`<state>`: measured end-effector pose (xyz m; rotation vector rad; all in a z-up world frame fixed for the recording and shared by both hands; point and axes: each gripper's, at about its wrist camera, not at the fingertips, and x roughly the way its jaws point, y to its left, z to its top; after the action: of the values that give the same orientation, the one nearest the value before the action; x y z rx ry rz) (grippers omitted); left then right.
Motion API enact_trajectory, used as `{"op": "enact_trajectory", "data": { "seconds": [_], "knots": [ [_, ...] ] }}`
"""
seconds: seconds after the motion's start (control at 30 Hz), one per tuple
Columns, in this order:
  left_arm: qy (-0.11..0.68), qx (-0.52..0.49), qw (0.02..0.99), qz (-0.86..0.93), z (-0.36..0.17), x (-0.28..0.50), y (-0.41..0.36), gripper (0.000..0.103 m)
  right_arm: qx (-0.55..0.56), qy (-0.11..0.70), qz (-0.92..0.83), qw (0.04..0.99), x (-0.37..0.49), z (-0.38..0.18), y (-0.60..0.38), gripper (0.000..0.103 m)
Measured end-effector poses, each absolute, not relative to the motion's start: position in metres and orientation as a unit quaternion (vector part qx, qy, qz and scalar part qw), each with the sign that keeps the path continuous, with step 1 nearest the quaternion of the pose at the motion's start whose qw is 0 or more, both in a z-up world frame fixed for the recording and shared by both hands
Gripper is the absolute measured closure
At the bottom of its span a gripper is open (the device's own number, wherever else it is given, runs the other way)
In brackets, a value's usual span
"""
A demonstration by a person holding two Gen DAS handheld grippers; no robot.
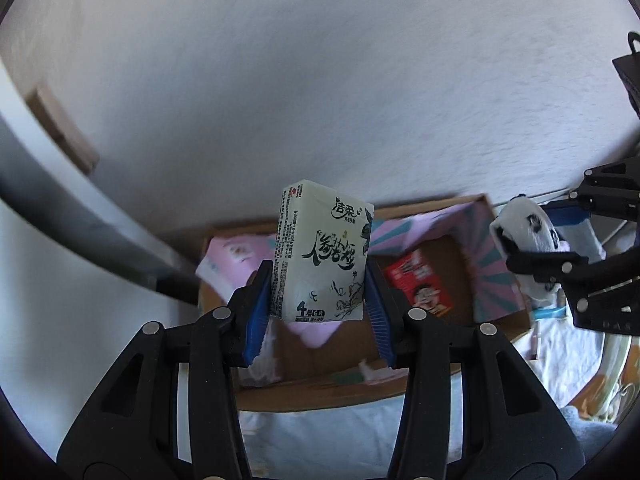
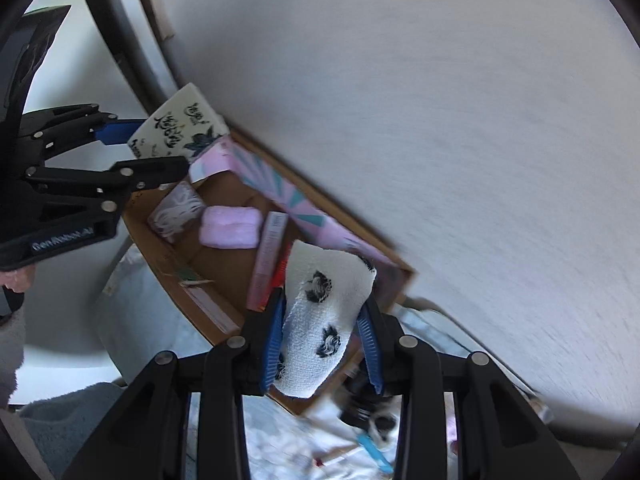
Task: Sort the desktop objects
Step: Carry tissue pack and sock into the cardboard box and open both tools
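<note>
My left gripper (image 1: 319,294) is shut on a white tissue pack (image 1: 321,254) with black calligraphy and holds it upright above an open cardboard box (image 1: 320,394). The pack also shows in the right wrist view (image 2: 176,130), with the left gripper (image 2: 154,148) around it. My right gripper (image 2: 322,340) is shut on a white folded cloth with black spots (image 2: 324,316), above the box's near corner (image 2: 164,246). The same cloth (image 1: 524,232) and right gripper (image 1: 560,236) show at the right of the left wrist view.
Inside the box lie a pink soft pack (image 2: 231,227), a white patterned pack (image 2: 176,212), a pink slim carton (image 2: 269,256) and a red packet (image 1: 418,286). A pink and teal striped flap (image 1: 488,264) lines its far side. A white wall rises behind. Small items litter the pale cloth (image 2: 360,448) below.
</note>
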<state>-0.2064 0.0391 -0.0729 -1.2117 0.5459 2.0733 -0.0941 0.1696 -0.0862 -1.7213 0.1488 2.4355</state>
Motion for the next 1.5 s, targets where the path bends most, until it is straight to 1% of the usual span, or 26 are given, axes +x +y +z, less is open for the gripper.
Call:
{"op": "enact_trajectory", "data": {
  "seconds": [0.23,0.6,0.67,0.7,0.73,0.77,0.8,0.83,0.87,0.9,0.93,1.03,1.2,1.27,1.3,1.4,1.5],
  "knots": [
    [0.191,-0.504,0.322,0.779,-0.113,-0.218,0.030,0.062,-0.599,0.053,0.797,0.055,-0.129,-0.118,0.149,0.070],
    [0.199,-0.514,0.317,0.771,-0.133,-0.220,0.030,0.062,-0.619,0.065,0.782,0.043,-0.133,-0.147,0.141,0.070],
    [0.194,-0.522,0.318,0.767,-0.133,-0.221,0.028,0.060,-0.619,0.070,0.781,0.039,-0.135,-0.148,0.140,0.070],
    [0.188,-0.529,0.316,0.765,-0.133,-0.222,0.027,0.057,-0.620,0.071,0.781,0.038,-0.136,-0.149,0.140,0.070],
    [0.180,-0.539,0.317,0.760,-0.133,-0.224,0.026,0.045,-0.622,0.074,0.779,0.036,-0.137,-0.151,0.139,0.068],
    [0.171,-0.548,0.315,0.755,-0.134,-0.226,0.025,0.036,-0.624,0.079,0.777,0.031,-0.138,-0.153,0.138,0.062],
    [0.168,-0.554,0.309,0.755,-0.135,-0.227,0.024,0.012,-0.627,0.085,0.774,0.026,-0.138,-0.154,0.139,0.060],
    [0.163,-0.560,0.301,0.754,-0.134,-0.229,0.022,0.001,-0.634,0.090,0.767,0.025,-0.139,-0.157,0.139,0.047],
    [0.156,-0.564,0.301,0.753,-0.133,-0.230,0.020,0.000,-0.641,0.090,0.761,0.027,-0.139,-0.161,0.138,0.019],
    [0.143,-0.572,0.307,0.747,-0.133,-0.231,0.017,0.000,-0.646,0.088,0.757,0.028,-0.138,-0.165,0.137,0.008],
    [0.135,-0.574,0.312,0.745,-0.132,-0.232,0.016,0.000,-0.641,0.086,0.762,0.027,-0.137,-0.164,0.135,0.002],
    [0.127,-0.559,0.315,0.756,-0.123,-0.228,0.011,0.000,-0.633,0.080,0.769,0.034,-0.132,-0.162,0.135,0.001],
    [0.136,-0.552,0.310,0.762,-0.118,-0.223,0.011,0.000,-0.631,0.072,0.771,0.047,-0.127,-0.161,0.137,0.001],
    [0.124,-0.570,0.312,0.750,-0.121,-0.228,0.013,0.000,-0.633,0.075,0.769,0.047,-0.128,-0.167,0.137,0.001],
    [0.106,-0.585,0.318,0.739,-0.124,-0.230,0.012,0.000,-0.634,0.072,0.769,0.045,-0.128,-0.168,0.136,0.001],
    [0.076,-0.618,0.323,0.713,-0.130,-0.233,0.009,0.000,-0.637,0.051,0.768,0.044,-0.122,-0.161,0.129,0.001],
    [0.102,-0.602,0.308,0.730,-0.127,-0.227,0.009,0.000,-0.639,0.053,0.766,0.034,-0.116,-0.157,0.123,0.001]
  ]
}}
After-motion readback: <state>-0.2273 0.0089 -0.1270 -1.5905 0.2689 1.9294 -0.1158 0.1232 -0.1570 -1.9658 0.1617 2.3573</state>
